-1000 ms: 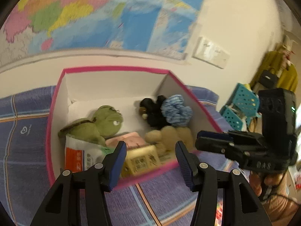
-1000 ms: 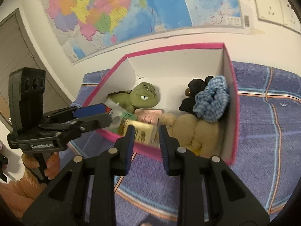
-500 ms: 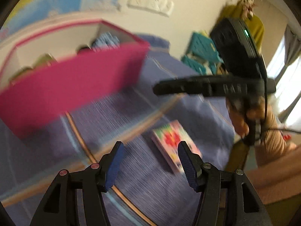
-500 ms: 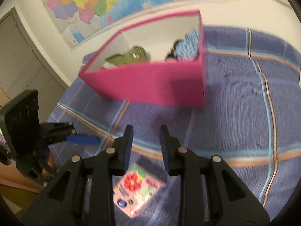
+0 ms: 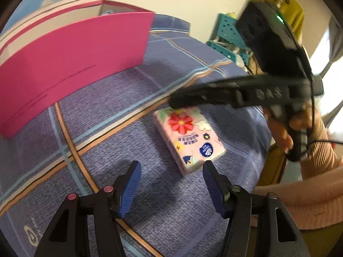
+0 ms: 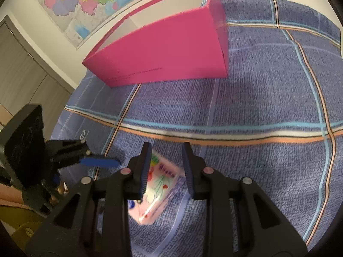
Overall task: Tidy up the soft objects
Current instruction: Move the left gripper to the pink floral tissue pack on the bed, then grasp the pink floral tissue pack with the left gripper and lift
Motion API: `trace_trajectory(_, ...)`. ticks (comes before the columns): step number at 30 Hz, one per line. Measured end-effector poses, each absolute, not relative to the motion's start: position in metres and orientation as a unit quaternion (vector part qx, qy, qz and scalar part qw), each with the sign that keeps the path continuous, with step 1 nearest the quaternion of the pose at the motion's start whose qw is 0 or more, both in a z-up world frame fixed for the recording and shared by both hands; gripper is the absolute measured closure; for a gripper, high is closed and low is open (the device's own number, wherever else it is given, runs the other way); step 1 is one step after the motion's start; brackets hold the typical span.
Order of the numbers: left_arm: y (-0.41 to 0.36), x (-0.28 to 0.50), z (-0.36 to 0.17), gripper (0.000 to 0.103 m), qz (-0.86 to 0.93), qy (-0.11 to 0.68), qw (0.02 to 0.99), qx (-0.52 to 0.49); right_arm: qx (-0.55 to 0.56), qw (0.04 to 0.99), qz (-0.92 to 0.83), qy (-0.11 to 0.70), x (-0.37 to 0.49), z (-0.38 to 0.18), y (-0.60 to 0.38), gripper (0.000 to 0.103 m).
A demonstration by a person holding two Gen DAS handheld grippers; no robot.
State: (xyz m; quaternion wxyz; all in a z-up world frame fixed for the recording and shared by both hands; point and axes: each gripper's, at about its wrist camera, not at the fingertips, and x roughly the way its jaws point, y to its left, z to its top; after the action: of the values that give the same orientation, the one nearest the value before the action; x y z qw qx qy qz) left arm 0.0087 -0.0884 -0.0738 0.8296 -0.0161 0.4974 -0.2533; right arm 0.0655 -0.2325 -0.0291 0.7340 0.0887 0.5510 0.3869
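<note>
Left wrist view. Item: tissue pack (image 5: 189,138), pink wrapper with a red flower print, lying flat on the blue plaid bedspread (image 5: 120,98), well apart from the pink box (image 5: 70,57) behind it. Judged light, soft and squashy under a thin film; the film is likely slick, so a hold across the short width, on the two long edges, should bite better than one on the printed face. Not fragile. Left gripper (image 5: 171,189): pointed steeply down, blue pads apart with nothing between them, the pack's near corner just ahead of the right pad; its jaws have just been opening a little. Right gripper (image 5: 193,98): reaches in from the right over the pack's far end, held by a hand (image 5: 285,128) in a pink ribbed sleeve; blurred, so its fingers cannot be read here.

Right wrist view. The tissue pack (image 6: 159,189) lies below and between the right gripper's (image 6: 165,169) two fingers, partly hidden by them. The pads are parted narrowly and do not press on the pack; whether they already straddle it cannot be told. Gripper tilted downward. The left gripper (image 6: 100,161) shows at the left, near the pack. Pink box (image 6: 163,49) beyond, against the wall.
</note>
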Motion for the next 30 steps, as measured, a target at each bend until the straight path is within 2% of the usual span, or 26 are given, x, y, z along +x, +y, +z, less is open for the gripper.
trace_trajectory(14, -0.014, 0.046, -0.078, 0.045, -0.12, 0.499, 0.848, -0.131, 0.131, 0.706, 0.407, 0.564, 0.053, -0.032, -0.22, 0.069)
trace_trajectory(22, -0.022, 0.038, -0.069, 0.045, -0.18, 0.486, 0.843, -0.147, 0.138, 0.709, 0.406, 0.559, 0.055, -0.036, -0.214, 0.069)
trace_trajectory(27, -0.035, 0.033, -0.074, 0.058, -0.209, 0.498, 0.829, -0.145, 0.14, 0.707, 0.41, 0.558, 0.056, -0.036, -0.211, 0.069)
trace_trajectory(30, -0.04, 0.035, -0.077, 0.06, -0.213, 0.5, 0.826, -0.148, 0.131, 0.708, 0.411, 0.558, 0.054, -0.036, -0.207, 0.069)
